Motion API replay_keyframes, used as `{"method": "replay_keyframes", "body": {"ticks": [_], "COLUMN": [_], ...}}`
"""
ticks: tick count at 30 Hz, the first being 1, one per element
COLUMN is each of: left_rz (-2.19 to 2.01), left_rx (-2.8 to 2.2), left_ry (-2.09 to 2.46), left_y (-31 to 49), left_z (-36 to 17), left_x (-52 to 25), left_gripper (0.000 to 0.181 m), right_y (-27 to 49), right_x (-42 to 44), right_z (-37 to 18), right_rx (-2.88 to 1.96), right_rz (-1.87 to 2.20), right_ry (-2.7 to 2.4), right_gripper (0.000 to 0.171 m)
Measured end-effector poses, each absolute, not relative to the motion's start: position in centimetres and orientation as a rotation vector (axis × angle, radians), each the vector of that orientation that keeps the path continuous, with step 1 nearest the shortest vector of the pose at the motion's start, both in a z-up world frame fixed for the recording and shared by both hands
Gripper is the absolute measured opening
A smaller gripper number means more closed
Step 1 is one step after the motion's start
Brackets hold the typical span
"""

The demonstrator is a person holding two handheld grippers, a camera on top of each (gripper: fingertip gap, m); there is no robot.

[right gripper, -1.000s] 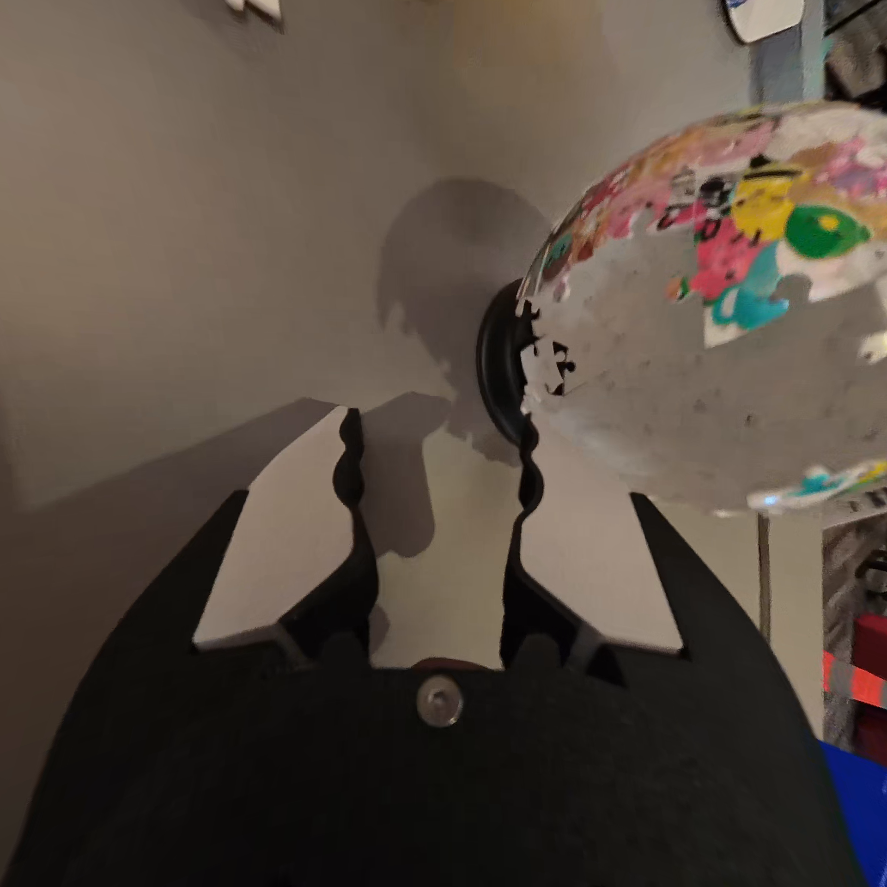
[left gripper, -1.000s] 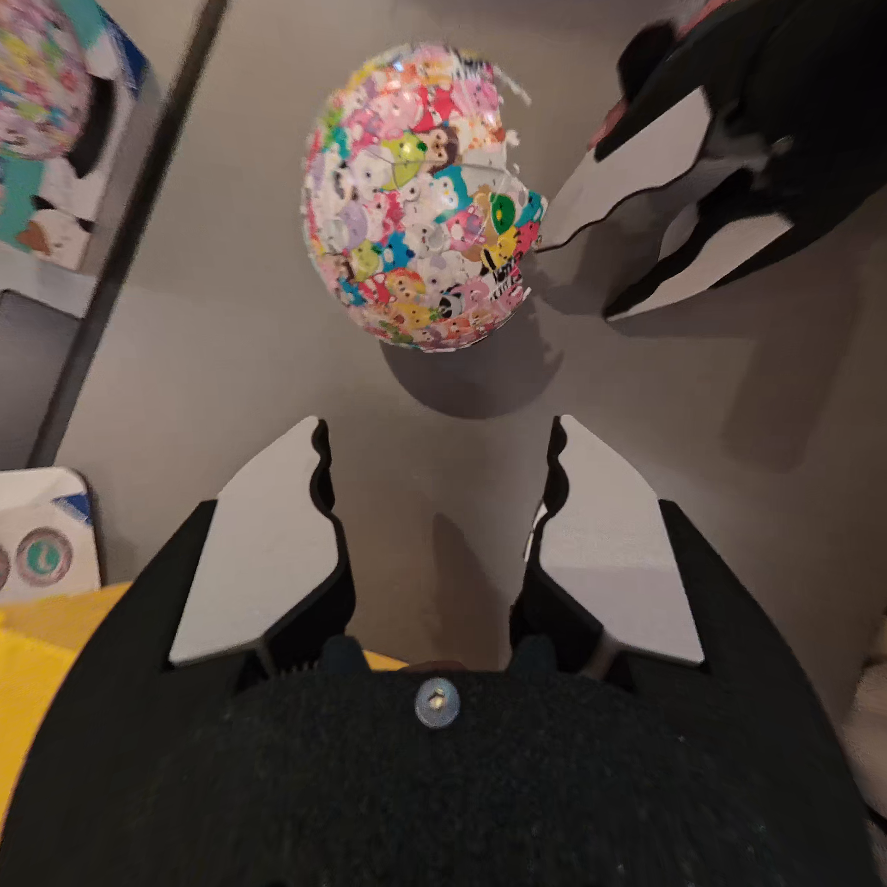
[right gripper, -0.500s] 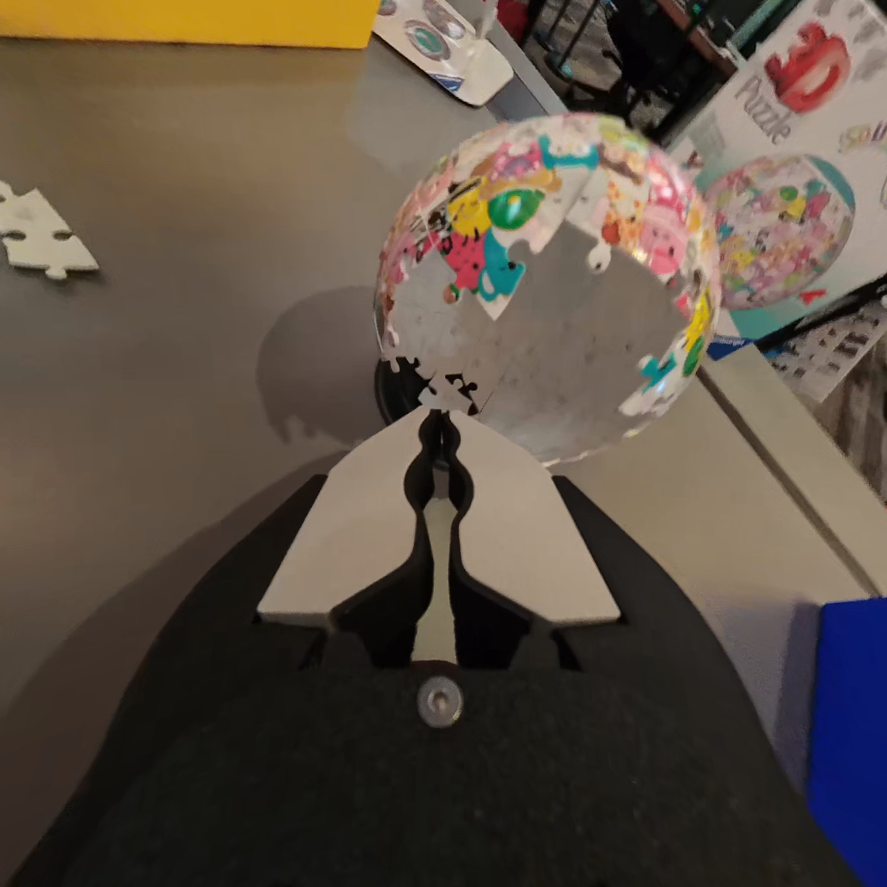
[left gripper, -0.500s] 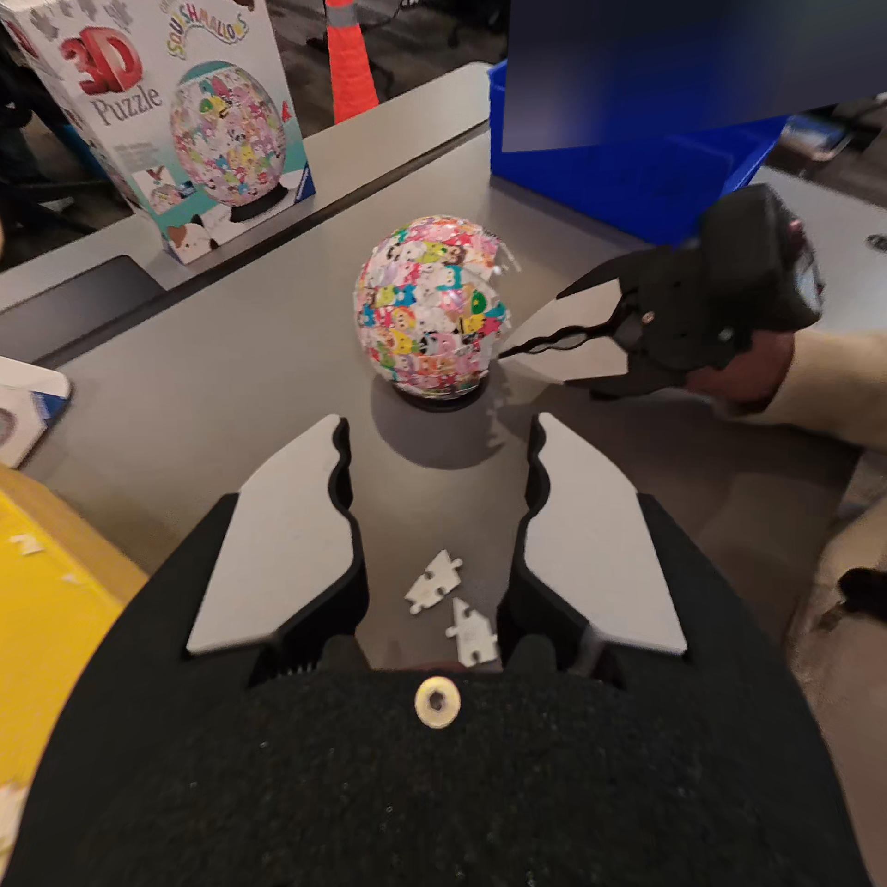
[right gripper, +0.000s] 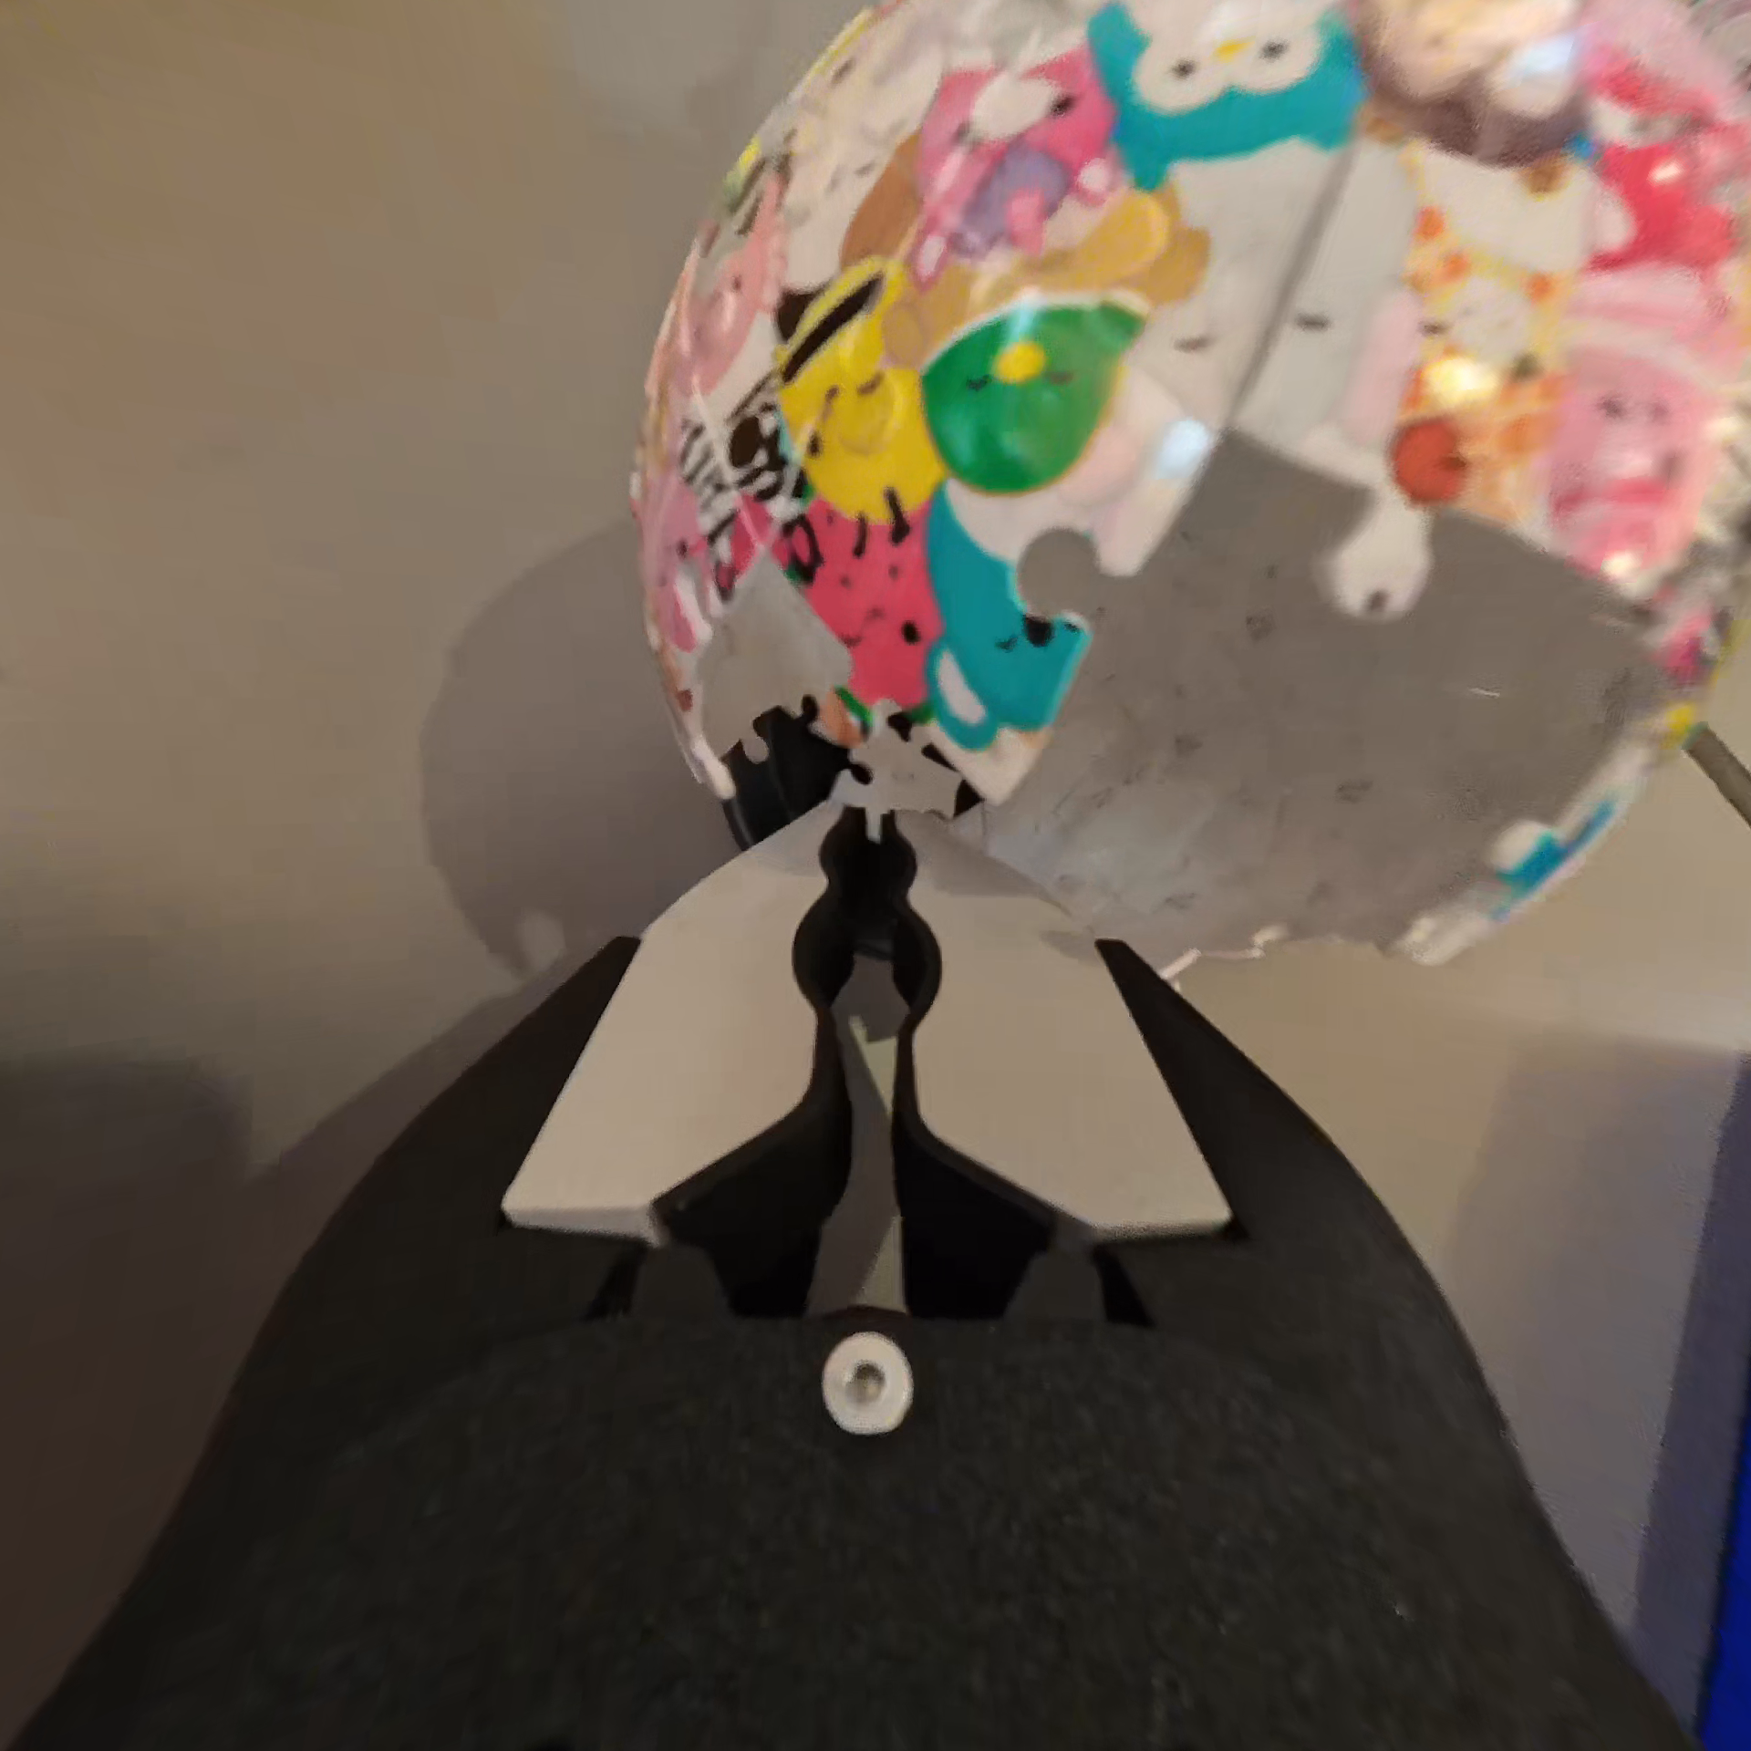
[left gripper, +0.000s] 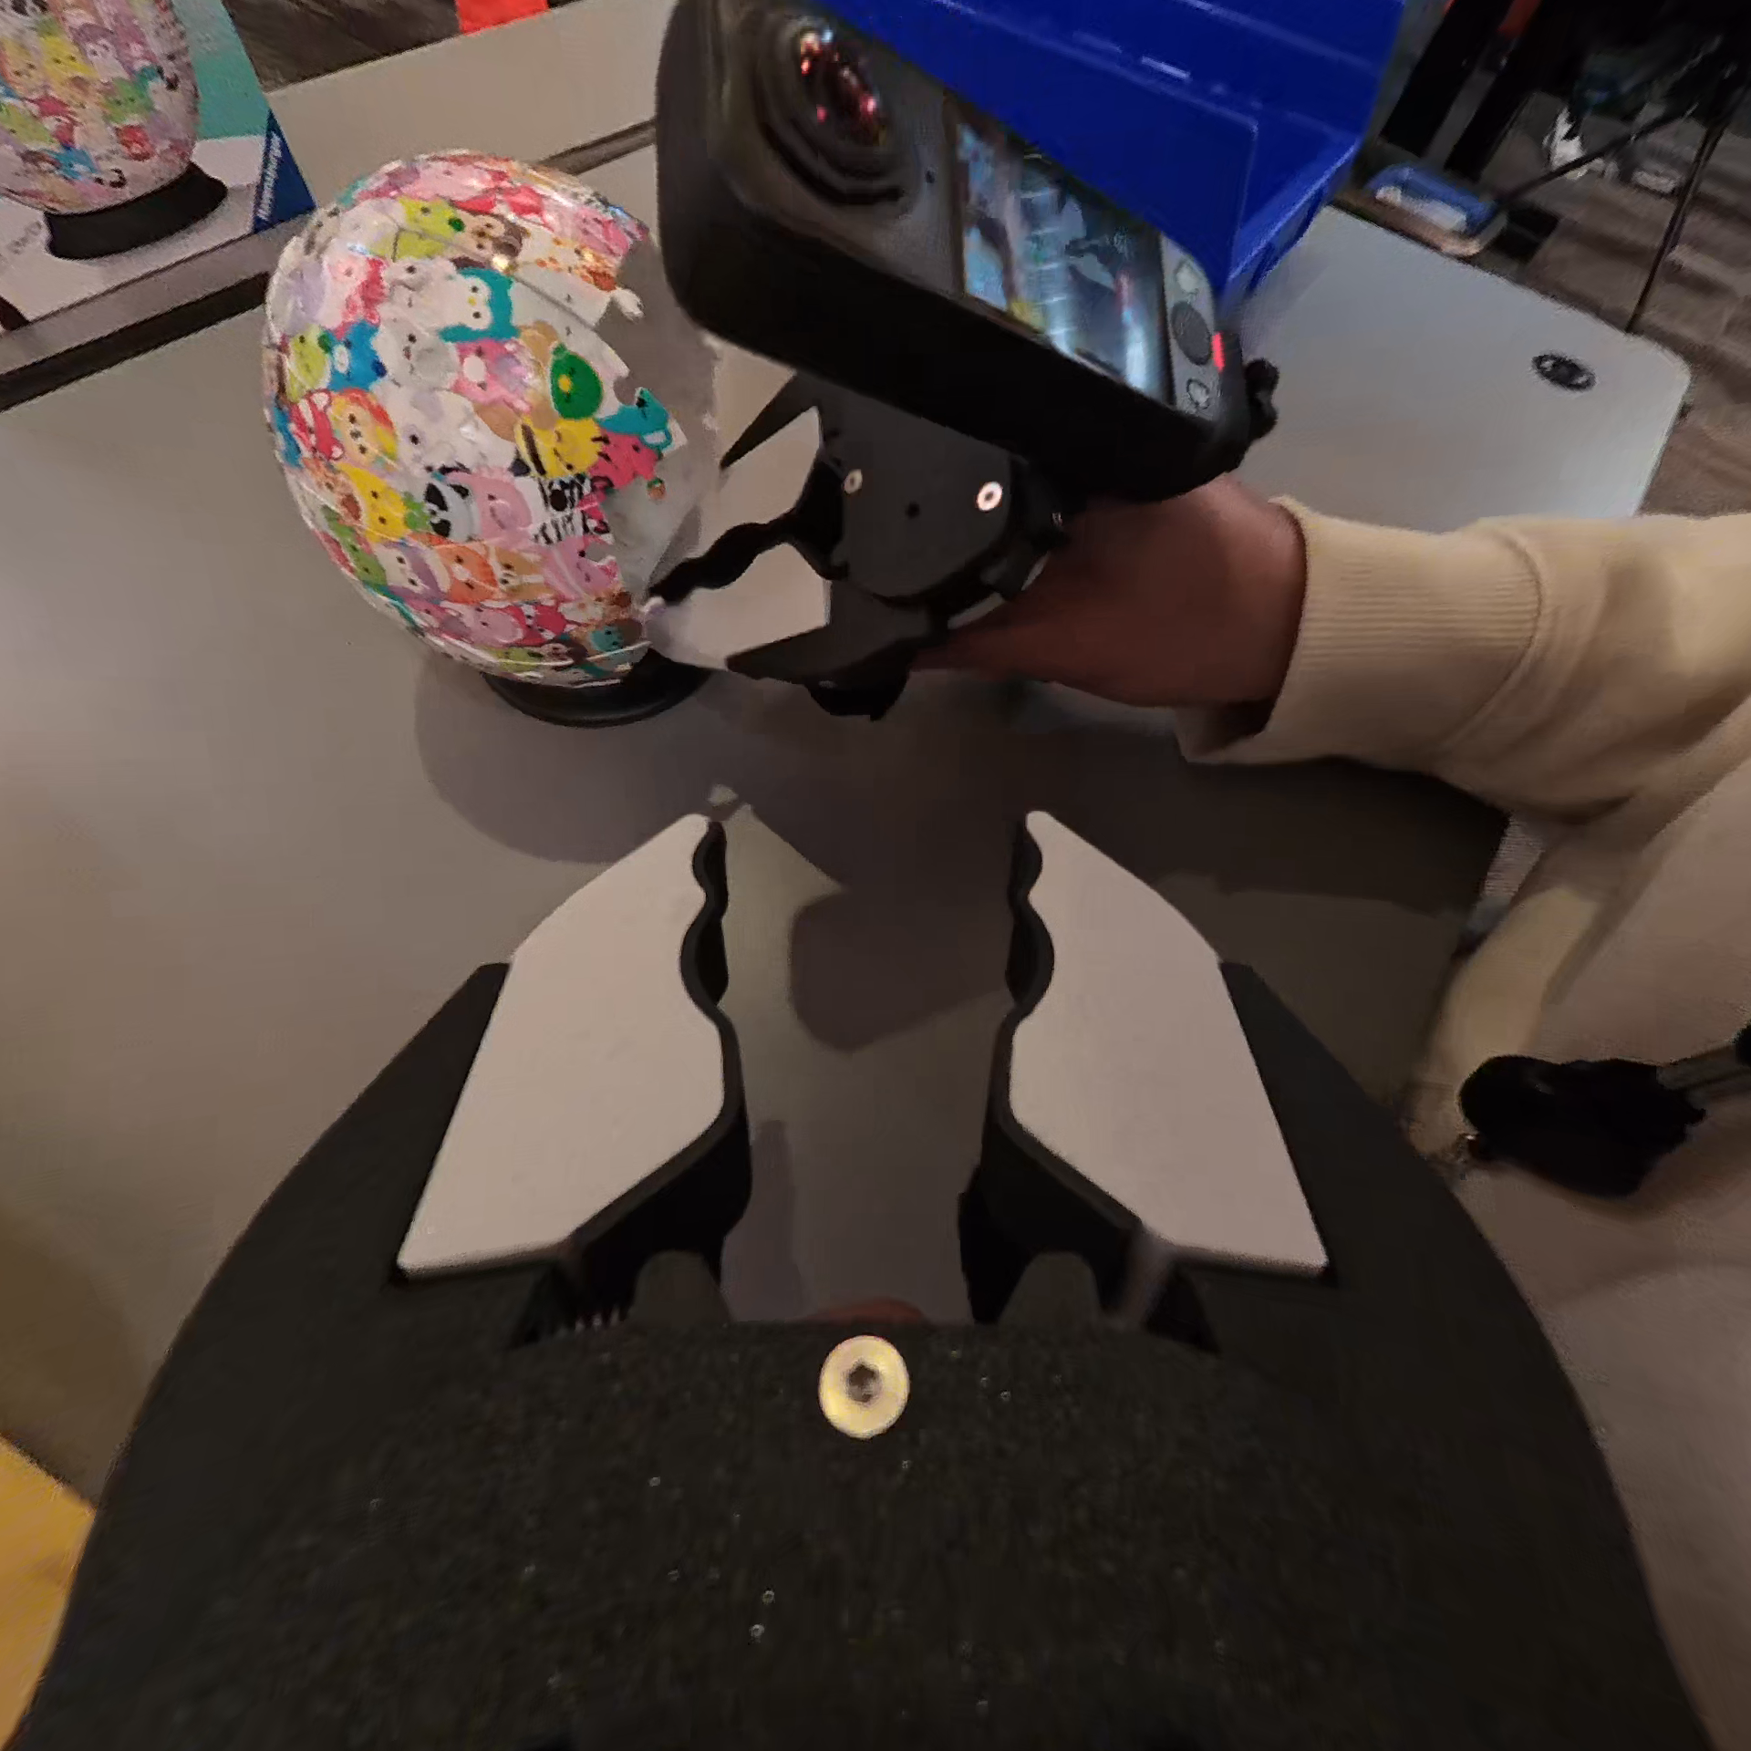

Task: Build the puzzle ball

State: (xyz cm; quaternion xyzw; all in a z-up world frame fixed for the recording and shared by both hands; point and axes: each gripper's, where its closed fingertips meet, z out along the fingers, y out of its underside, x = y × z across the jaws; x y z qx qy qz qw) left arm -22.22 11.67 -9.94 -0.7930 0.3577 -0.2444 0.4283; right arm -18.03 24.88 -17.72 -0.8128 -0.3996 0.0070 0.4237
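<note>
The puzzle ball (left gripper: 464, 417) sits on its black stand (left gripper: 592, 696) on the grey surface (left gripper: 189, 853), with the printed puzzle box (left gripper: 114, 142) behind it and the blue bin (left gripper: 1232, 123) off to the stand's far right. It looks to me like a thin, hollow plastic shell: light, fairly stiff where pieces lock together, but weak along the ragged open edge, where a big patch is unfilled and the grey inside shows. I'd guess the glossy skin is slippery, and that a push would roll it off the stand, so it wants steadying on the finished, coloured side, away from the gap.

The right tongs (right gripper: 867, 834) are pinched together on a small pale puzzle piece (right gripper: 886, 772), held by its edge right at the lower rim of the hole, just above the stand. The left tongs (left gripper: 862, 853) hang apart and empty, in front of the stand and touching nothing.

Half a second ago the right tongs were already closed at that lower edge; now they sit closer and more level, and the ball fills more of their view. The left tongs have come nearer the stand, and the two loose pieces seen between them then are out of sight.
</note>
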Motion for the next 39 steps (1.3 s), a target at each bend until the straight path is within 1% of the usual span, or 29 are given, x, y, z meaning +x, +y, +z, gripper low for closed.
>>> {"method": "replay_keyframes", "body": {"ticks": [2, 5, 12, 21, 26, 30, 39], "left_rz": [-0.611, -0.645, -0.67, -0.671, -0.667, -0.689, -0.678], "left_rx": [-1.97, -1.975, -1.989, -1.986, -1.992, -1.995, -1.988], "left_ry": [0.895, 0.87, 0.869, 0.881, 0.882, 0.881, 0.87], "left_y": [11.9, 12.2, 12.3, 12.3, 12.1, 11.9, 11.6], "left_z": [-9.6, -9.2, -9.5, -9.2, -9.2, -9.3, -8.8], "left_x": [-22.4, -22.6, -22.4, -22.0, -22.1, -21.8, -22.2], "left_gripper": [0.057, 0.057, 0.056, 0.056, 0.056, 0.056, 0.056], "right_y": [24.8, 24.5, 24.6, 24.7, 24.4, 24.3, 24.2], "right_x": [-18.2, -18.6, -18.8, -19.1, -18.4, -18.3, -18.7], "right_z": [-17.9, -17.7, -18.9, -18.9, -17.9, -18.7, -18.4], "right_rx": [-2.037, -2.022, -2.074, -2.089, -2.067, -2.085, -2.086], "right_rz": [-0.01, -0.002, 0.04, 0.095, 0.058, 0.013, 0.023], "right_ry": [-1.044, -1.083, -1.09, -1.094, -1.056, -1.076, -1.063], "right_gripper": [0.016, 0.024, 0.027, 0.028, 0.026, 0.026, 0.027]}}
